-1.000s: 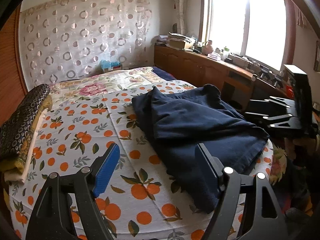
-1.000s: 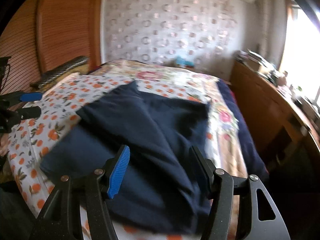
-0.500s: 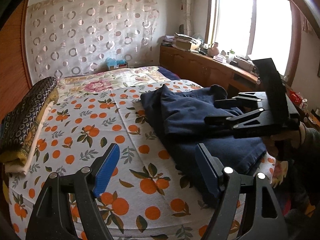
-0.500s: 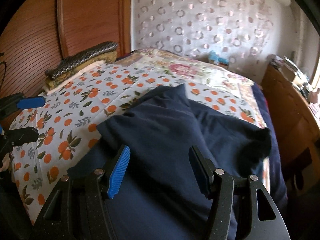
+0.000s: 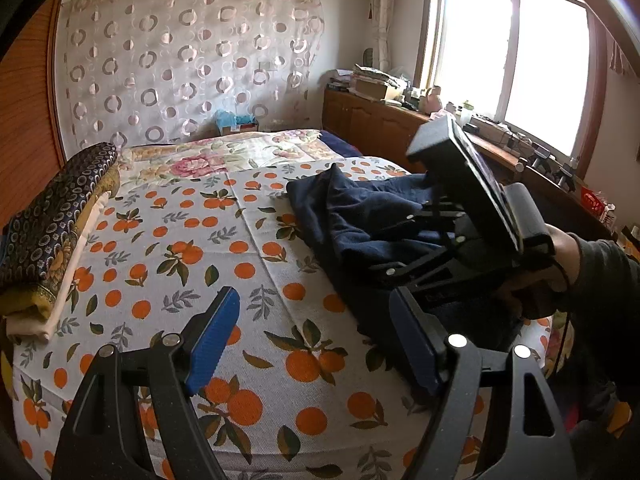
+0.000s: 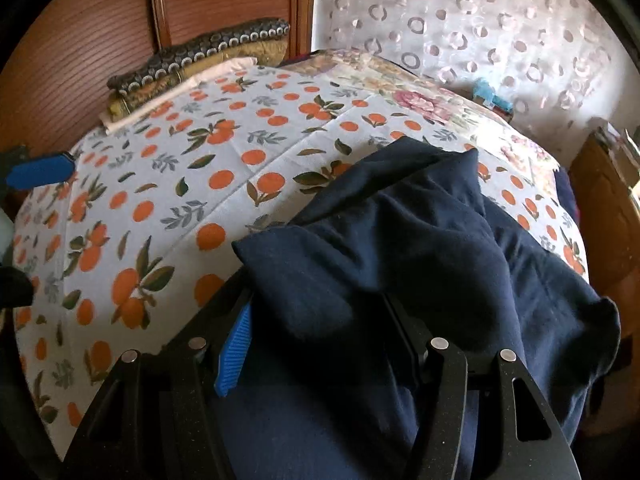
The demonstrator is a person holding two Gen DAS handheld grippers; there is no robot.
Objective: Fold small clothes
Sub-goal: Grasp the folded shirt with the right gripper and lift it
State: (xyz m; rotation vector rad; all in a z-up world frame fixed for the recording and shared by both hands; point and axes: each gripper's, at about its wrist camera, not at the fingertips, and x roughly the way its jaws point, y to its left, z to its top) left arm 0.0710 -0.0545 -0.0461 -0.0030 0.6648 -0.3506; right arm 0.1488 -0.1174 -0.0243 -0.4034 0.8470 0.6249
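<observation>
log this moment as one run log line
left gripper: open, over bedspread | right gripper: open, straddling navy garment | garment: rumpled, not yet folded

navy garment (image 5: 360,216) on bedsheet (image 5: 168,248) — right gripper (image 5: 384,248) over it

We find no writing, label, brand, number or sign that we can read in either view. The clutter on the worktop (image 5: 404,108) under the window, in the upper right of the left wrist frame, is too small and blurred for us to read.
</observation>
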